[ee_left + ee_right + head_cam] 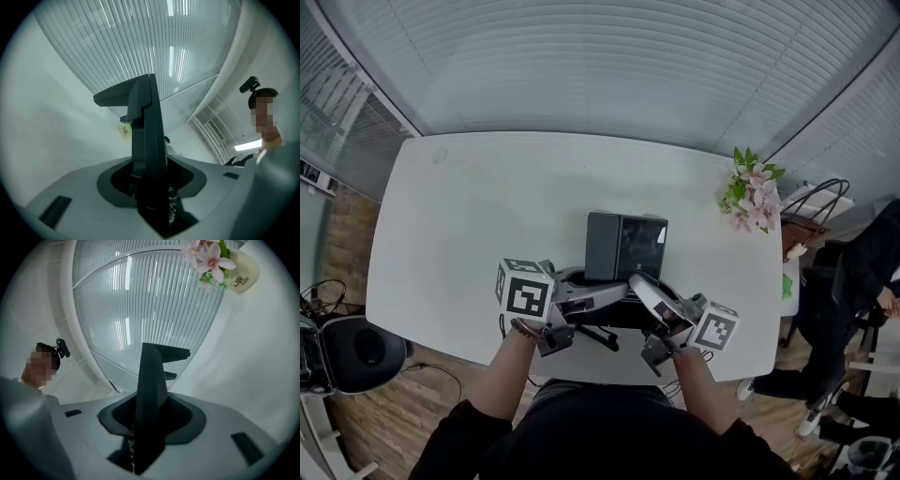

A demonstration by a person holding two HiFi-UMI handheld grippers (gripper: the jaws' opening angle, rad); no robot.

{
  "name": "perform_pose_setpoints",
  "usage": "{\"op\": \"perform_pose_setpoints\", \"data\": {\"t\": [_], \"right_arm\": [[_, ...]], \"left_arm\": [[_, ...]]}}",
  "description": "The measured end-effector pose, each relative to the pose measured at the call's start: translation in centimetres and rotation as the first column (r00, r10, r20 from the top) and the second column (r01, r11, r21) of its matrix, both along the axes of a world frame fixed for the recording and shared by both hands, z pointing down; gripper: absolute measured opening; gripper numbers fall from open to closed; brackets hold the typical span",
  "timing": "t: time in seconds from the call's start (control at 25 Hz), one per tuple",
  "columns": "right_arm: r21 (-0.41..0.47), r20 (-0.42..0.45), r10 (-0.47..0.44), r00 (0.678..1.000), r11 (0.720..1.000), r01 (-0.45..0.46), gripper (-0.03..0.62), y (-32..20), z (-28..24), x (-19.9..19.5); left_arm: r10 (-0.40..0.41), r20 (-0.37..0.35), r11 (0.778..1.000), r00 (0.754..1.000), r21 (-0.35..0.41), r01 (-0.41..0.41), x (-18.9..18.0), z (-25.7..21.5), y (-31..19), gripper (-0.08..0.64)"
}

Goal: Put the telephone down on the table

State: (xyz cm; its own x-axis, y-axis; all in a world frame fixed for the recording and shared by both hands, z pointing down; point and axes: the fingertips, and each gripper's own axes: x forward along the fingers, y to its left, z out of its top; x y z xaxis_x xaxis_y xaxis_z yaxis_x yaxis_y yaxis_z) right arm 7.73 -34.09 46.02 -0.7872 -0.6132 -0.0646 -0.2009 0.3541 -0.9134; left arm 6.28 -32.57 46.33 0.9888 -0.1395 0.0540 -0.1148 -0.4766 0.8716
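The telephone is a dark grey desk set with an upright screen panel and a black base. It is held near the front edge of the white table. My left gripper is shut on its left side and my right gripper on its right side. In the left gripper view a dark edge of the telephone stands upright in the left gripper. The right gripper view shows the same for the telephone and the right gripper. Whether the base touches the table I cannot tell.
A vase of pink flowers stands at the table's right edge, also seen as the flowers. A bag and a seated person are to the right. A dark chair stands at the left. Blinds run behind the table.
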Motion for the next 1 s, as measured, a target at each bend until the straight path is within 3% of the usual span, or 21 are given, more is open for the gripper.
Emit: {"op": "perform_pose_setpoints", "data": {"t": [1.0], "right_arm": [[-0.088, -0.007, -0.023, 1.0, 0.996, 0.022, 0.166, -0.9, 4.8, -0.4]], "left_arm": [[0.02, -0.003, 0.997, 1.0, -0.076, -0.02, 0.0, 5.1, -0.9, 0.19]]}}
